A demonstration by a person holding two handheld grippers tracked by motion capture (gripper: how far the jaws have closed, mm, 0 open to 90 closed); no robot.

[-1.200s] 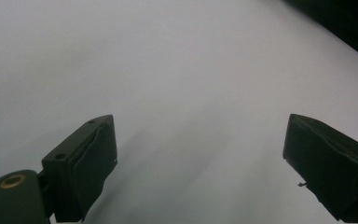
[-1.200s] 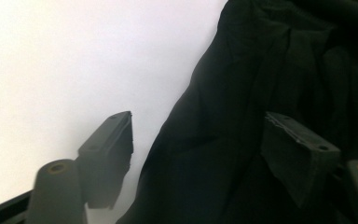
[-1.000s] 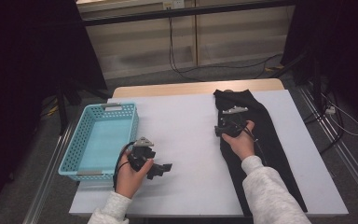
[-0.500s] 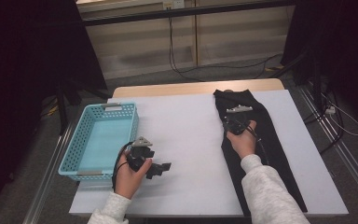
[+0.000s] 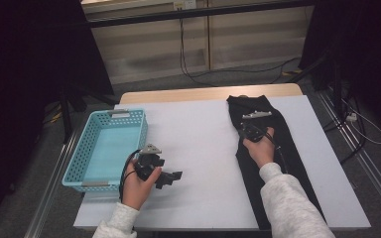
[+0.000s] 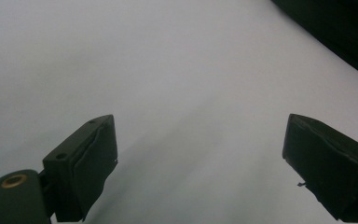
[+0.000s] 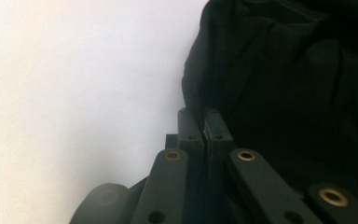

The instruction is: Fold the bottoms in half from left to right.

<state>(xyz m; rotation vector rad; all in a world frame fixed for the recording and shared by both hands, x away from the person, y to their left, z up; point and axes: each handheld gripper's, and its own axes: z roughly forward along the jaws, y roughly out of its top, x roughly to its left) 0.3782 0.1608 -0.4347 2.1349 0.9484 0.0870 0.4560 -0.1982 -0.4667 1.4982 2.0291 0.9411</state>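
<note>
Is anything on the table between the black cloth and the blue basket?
Only the left gripper, resting open near the basket. The white table between them is otherwise bare. The right gripper is pinching the black cloth's edge.

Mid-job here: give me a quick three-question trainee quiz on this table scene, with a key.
1. True or false: the right gripper is shut on the edge of the black garment.
2. What stands at the table's left edge? A) a blue basket B) a red bucket C) a cardboard box
3. How do the left gripper's jaws stand, and what lies between them?

Key:
1. True.
2. A, the basket.
3. Wide open over bare table, holding nothing.
</note>
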